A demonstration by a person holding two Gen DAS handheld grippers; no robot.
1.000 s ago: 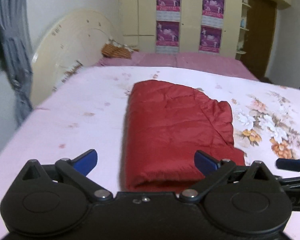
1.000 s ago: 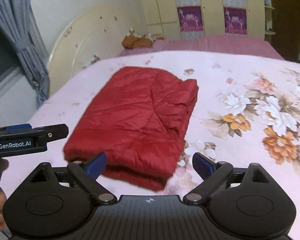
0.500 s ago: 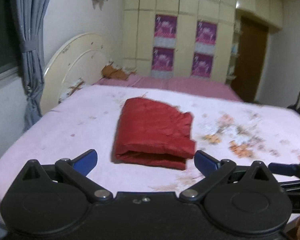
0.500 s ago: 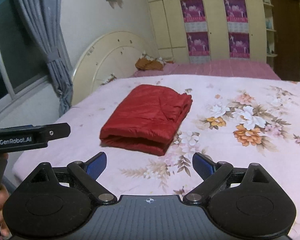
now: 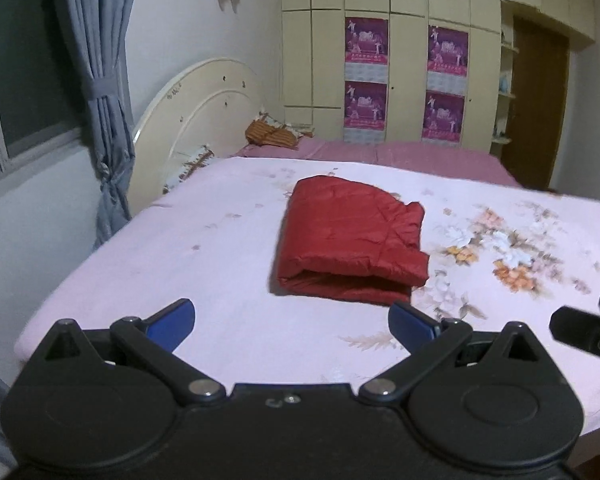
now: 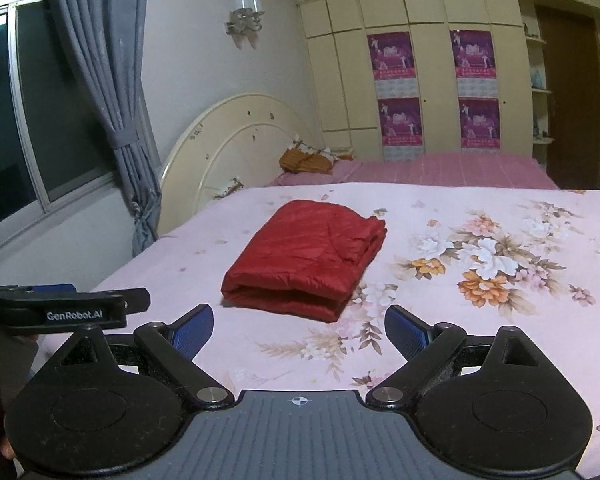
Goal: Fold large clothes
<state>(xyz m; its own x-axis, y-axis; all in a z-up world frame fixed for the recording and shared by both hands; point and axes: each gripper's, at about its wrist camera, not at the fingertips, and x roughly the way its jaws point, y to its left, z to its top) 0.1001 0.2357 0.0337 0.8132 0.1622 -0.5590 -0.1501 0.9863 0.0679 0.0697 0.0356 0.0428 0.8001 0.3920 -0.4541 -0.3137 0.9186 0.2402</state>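
Now both grippers have pulled back from the red jacket (image 5: pixel 350 240), which looked close a second ago and now lies folded in a compact bundle mid-bed, well apart from them, so the fold looks done. Left gripper (image 5: pixel 291 320) and right gripper (image 6: pixel 299 330) both hang with jaws spread wide and nothing between them. Left view catches only the right tool's tip at its right edge, while the right view shows the left tool's labelled side at near left, plus more of the window (image 6: pixel 24 120).
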